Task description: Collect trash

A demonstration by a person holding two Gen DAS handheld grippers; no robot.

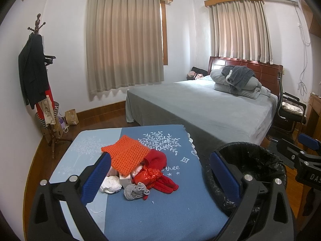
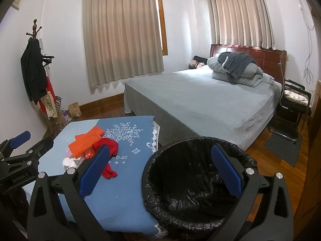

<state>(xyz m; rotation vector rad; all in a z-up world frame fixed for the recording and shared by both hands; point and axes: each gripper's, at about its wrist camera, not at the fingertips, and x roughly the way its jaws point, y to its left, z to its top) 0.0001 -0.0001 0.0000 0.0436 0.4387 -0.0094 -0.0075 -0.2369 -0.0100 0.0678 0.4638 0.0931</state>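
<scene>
Blue cloth with a white tree print covered the worktop (image 1: 160, 210), and on it lay the trash heap: an orange mesh net (image 1: 126, 155), a red plastic bag (image 1: 147, 175), a white crumpled wad (image 1: 110, 184), a small box and a grey rag (image 1: 135, 190). Just beside the worktop stood a bin with a black liner (image 2: 192, 180). Both the left tongs (image 1: 160, 180) and the right tongs (image 2: 160, 174) hung spread wide, gripping nothing, angled slightly downward. Behind stood a grey bed (image 2: 200, 100).

Both wrist views tilt down from close above, left centred on the blue tree-patterned cloth-covered surface (image 1: 156, 217), right on the black-lined round bin (image 2: 192, 180); both share the grey bed (image 1: 210, 108).
</scene>
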